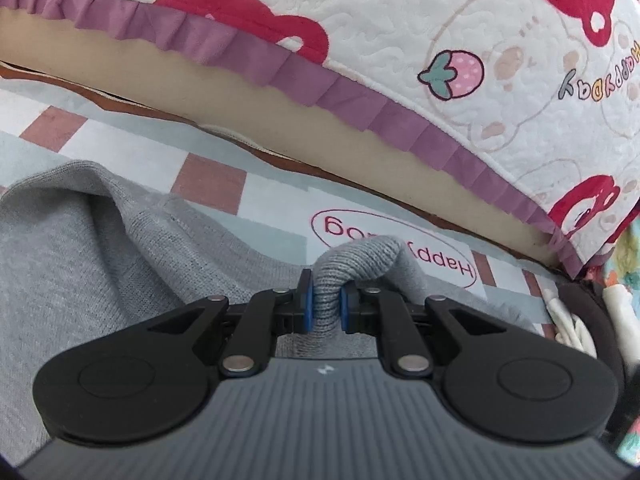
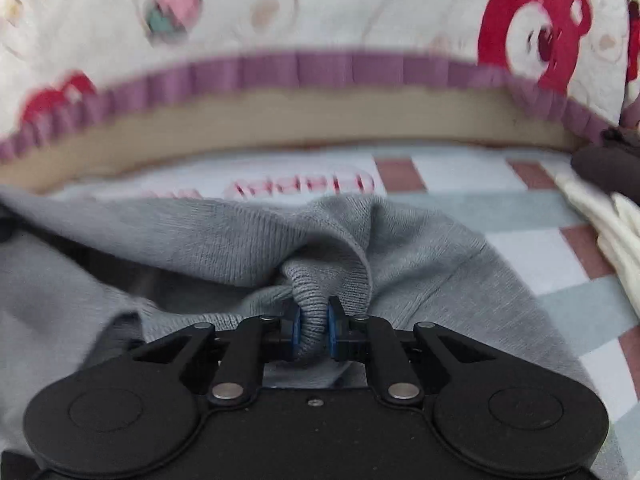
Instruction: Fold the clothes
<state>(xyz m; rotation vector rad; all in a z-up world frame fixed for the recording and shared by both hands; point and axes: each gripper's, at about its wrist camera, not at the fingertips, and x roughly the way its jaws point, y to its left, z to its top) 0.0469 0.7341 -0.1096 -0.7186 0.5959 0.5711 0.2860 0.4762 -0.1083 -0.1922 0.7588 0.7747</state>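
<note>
A bunched fold of the grey knitted garment [image 1: 80,248] is clamped between the blue pads of the left claw [image 1: 327,304], the rest of it being spread across the checked mat [image 1: 208,180] in front of the cushion with the purple frill [image 1: 360,24]. In the right wrist view, another gathered ridge of the same garment [image 2: 440,280] is pinched by the right claw [image 2: 314,332], nearer than the cushion [image 2: 320,16]
</note>
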